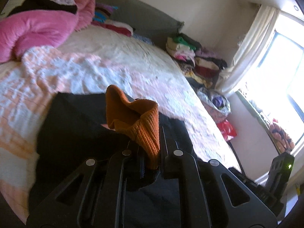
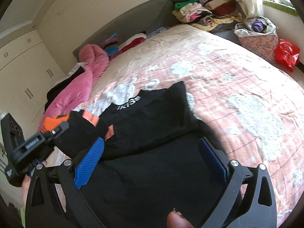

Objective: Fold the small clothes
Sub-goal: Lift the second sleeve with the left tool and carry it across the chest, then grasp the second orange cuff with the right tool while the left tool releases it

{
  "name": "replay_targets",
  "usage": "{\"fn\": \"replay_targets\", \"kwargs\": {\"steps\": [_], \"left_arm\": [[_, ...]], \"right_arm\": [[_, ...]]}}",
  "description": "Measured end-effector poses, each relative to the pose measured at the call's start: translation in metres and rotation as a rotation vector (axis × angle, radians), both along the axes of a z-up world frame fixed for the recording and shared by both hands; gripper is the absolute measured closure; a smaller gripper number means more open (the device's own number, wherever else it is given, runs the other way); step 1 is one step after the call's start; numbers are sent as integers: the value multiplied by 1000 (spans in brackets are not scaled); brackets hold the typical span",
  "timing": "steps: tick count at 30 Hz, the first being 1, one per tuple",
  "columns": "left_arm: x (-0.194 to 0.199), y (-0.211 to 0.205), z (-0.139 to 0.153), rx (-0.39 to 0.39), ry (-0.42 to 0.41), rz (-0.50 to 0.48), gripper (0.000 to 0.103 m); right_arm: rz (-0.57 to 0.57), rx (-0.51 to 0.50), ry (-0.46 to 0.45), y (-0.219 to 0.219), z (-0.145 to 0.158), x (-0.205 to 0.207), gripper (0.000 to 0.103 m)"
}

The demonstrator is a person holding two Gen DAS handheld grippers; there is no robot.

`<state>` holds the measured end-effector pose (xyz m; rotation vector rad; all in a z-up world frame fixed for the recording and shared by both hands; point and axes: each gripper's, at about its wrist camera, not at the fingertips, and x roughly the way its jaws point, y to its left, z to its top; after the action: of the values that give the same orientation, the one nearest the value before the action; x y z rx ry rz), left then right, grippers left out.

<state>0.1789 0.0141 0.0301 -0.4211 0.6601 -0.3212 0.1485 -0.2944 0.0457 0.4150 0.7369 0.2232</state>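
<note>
- The left gripper (image 1: 150, 152) is pressed together on an orange ribbed knit piece (image 1: 136, 117), pinching its lower edge so the rest stands up above the fingers in a crumpled, open-mouthed fold.
- The knit shows thick vertical ribs and a rusty orange colour; what kind of garment it is I cannot tell.
- Under it lies a black garment (image 2: 152, 114), spread over the near part of the bed (image 2: 228, 87), with white lettering near its far edge and orange tags on its left side.
- The right gripper (image 2: 152, 157) is spread wide, its blue textured pads (image 2: 91, 157) apart over the black cloth, nothing pinched between them.
- In the right wrist view the left gripper (image 2: 57, 129) sits at the left edge of the black garment, a bit of orange behind it.
- A pink blanket (image 1: 38, 28) is heaped at the bed's far left, by the headboard.
- Stacked clothes (image 1: 190, 57) sit beyond the bed's far right corner, near the window.
</note>
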Motion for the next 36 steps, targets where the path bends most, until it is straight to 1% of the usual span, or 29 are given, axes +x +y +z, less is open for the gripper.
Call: {"fn": "replay_targets", "kwargs": {"steps": [6,8,10,11,13,14,15,16,17,19,20,22,24,25,27,29,30,31,32,33,34,36], "left_arm": [[9,-21,-24,11,53,-75,98],[11,-28,-31,17,71,-113,93],[12,-33,-35,22,81,-138,79],[12,-34,-36,27,82,-145,74],[12,-34,-38,35,97,-156,57],[12,-33,-37,34,97,-160,54],[11,-30,-35,36,92,-157,47],[11,-26,-32,43,85,-148,40],[10,-23,-31,49,78,-138,36],[10,-13,-25,88,56,-87,15],[12,-8,-23,121,48,-52,11],[17,7,-20,214,44,37,9],[23,22,-22,268,60,112,9],[25,29,-23,277,67,136,9],[27,44,-25,280,75,176,9],[28,58,-27,268,81,209,9],[29,66,-29,254,85,229,9],[30,71,-30,245,86,243,9],[29,74,-30,240,86,253,9],[29,78,-31,234,86,263,9],[29,80,-32,234,87,270,9],[29,85,-34,244,88,284,9]], "right_arm": [[-31,-7,17,-9,-6,2,4],[-44,-12,20,-12,-7,4,4],[-63,-14,28,-16,-8,5,4],[-70,-13,33,-18,-9,6,4],[-79,-15,43,-19,-12,8,4],[-81,-19,53,-19,-14,9,4],[-82,-21,61,-19,-16,10,4],[-79,-24,75,-17,-19,12,4],[-71,-28,92,-14,-22,15,4],[-34,-49,136,-5,-31,22,4],[-17,-61,152,0,-35,25,4],[45,-77,182,17,-44,31,4],[85,-96,195,31,-51,35,4],[117,-111,200,41,-55,40,5],[133,-146,222,53,-63,46,6],[146,-164,250,62,-71,53,21],[149,-169,256,65,-74,55,32],[155,-175,258,69,-74,56,47],[167,-174,253,73,-75,57,61],[184,-165,248,76,-75,57,77],[194,-159,245,79,-75,58,89],[209,-177,216,84,-68,60,91]]}}
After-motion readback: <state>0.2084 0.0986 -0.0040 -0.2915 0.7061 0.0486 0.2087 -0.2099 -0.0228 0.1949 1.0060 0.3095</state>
